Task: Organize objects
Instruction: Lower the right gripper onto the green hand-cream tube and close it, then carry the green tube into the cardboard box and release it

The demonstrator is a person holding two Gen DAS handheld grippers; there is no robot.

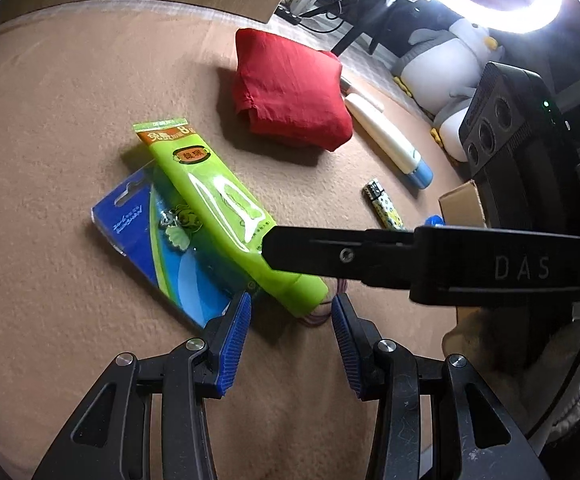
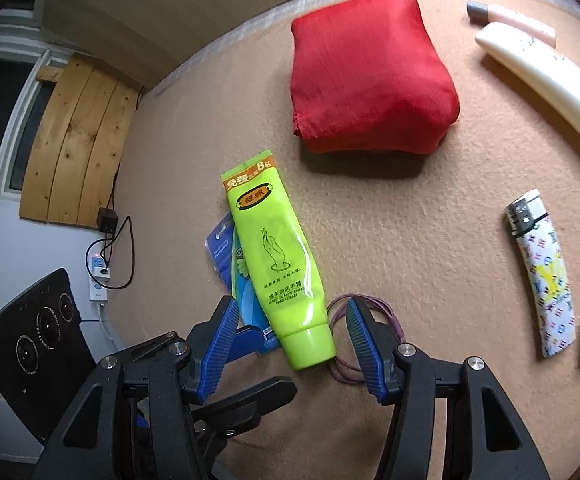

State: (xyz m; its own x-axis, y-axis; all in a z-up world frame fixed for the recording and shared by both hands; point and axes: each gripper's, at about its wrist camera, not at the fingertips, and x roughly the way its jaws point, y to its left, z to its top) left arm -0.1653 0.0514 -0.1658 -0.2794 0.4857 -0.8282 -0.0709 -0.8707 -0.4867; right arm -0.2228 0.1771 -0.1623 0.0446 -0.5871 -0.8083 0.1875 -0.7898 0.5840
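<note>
A lime-green hand cream tube (image 1: 218, 208) (image 2: 278, 264) lies on the tan table, partly on top of a blue blister pack (image 1: 158, 240) (image 2: 226, 256). A purple hair tie (image 2: 369, 320) (image 1: 321, 316) lies by the tube's cap. My left gripper (image 1: 290, 312) is open, its blue pads either side of the tube's cap end. My right gripper (image 2: 291, 322) is open too, its jaws standing either side of the cap, just above it. The right gripper's black finger (image 1: 369, 258) crosses the left wrist view over the tube.
A folded red cloth (image 1: 290, 88) (image 2: 369, 76) lies behind the tube. A patterned lighter (image 2: 541, 276) (image 1: 383, 210), a cream tube (image 2: 537, 80) (image 1: 385, 136) and a pink tube (image 2: 513, 20) lie to the right. A cardboard box (image 1: 461, 204) stands at the right edge.
</note>
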